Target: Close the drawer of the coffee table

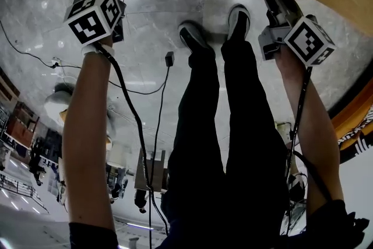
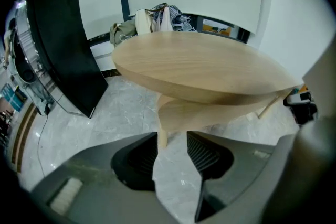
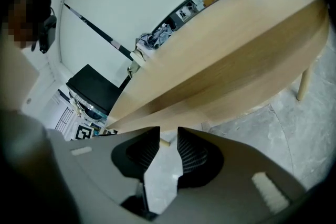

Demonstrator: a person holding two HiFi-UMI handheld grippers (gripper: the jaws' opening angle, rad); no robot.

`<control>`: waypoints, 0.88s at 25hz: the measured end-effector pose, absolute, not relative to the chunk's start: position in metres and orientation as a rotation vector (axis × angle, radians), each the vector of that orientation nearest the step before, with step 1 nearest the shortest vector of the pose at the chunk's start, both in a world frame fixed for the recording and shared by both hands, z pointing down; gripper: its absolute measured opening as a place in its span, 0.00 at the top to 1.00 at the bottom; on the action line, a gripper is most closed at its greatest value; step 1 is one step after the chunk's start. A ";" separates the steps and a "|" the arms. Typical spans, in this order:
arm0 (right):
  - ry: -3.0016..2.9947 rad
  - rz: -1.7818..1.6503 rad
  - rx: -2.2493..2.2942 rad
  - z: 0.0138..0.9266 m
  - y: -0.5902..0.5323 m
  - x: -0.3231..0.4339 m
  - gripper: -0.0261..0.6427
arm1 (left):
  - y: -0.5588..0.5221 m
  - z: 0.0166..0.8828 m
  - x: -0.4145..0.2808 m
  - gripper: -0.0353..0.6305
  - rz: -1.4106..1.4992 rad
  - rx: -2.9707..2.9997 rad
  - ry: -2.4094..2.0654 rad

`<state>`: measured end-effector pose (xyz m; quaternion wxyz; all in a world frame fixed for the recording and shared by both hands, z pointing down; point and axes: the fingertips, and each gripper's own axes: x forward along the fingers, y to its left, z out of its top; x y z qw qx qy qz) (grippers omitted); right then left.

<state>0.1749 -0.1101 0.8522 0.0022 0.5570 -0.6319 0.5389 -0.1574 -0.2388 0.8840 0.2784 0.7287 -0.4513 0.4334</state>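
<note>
Drawer (image 2: 210, 113) is sitting out under the coffee table (image 2: 199, 68) top (I'm reading the lower pale slab as it), left gripper (image 2: 172, 136) and right gripper (image 3: 168, 134) are both hanging narrowly parted and empty, so I'm suggesting pushing its front squarely without pinching.

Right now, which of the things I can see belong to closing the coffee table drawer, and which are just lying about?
Part of the job:
- coffee table
- wooden tier jutting out under its top, probably the drawer
- left claw and right claw, both open and empty

Just lying about:
- black panel beside the table
- heap of clothes and bags behind it
</note>
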 end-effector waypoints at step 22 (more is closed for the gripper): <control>-2.485 1.146 1.393 0.549 -0.120 0.106 0.83 | -0.162 0.529 -0.119 0.67 0.421 2.071 -1.406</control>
